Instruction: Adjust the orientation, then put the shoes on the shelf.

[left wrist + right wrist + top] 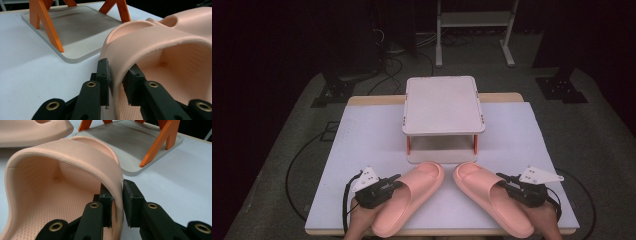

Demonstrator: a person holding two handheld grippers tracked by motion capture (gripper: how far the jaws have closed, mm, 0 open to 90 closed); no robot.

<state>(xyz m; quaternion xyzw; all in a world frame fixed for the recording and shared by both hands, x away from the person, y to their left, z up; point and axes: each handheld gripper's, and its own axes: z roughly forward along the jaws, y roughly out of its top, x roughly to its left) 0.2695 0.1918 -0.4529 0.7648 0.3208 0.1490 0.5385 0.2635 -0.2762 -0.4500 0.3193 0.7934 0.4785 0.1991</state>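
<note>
Two pink slide slippers lie on the white table, toes toward the small rack. My left gripper (393, 183) is shut on the outer side of the left slipper's (409, 197) strap; in the left gripper view its pads (105, 77) pinch the strap edge (150, 37), one pad outside, one inside. My right gripper (506, 181) is shut on the outer side of the right slipper's (492, 197) strap; in the right gripper view the strap wall (75, 152) sits squeezed between the pads (132, 197). My gripper (116, 82) and gripper (115, 202) each rest low by the table.
A small two-level rack (443, 105) with a grey top, orange legs (50, 27) and a grey base plate (130, 142) stands just beyond the slippers' toes. White table cover (362, 135) spreads to both sides. The table's front edge is close behind the hands.
</note>
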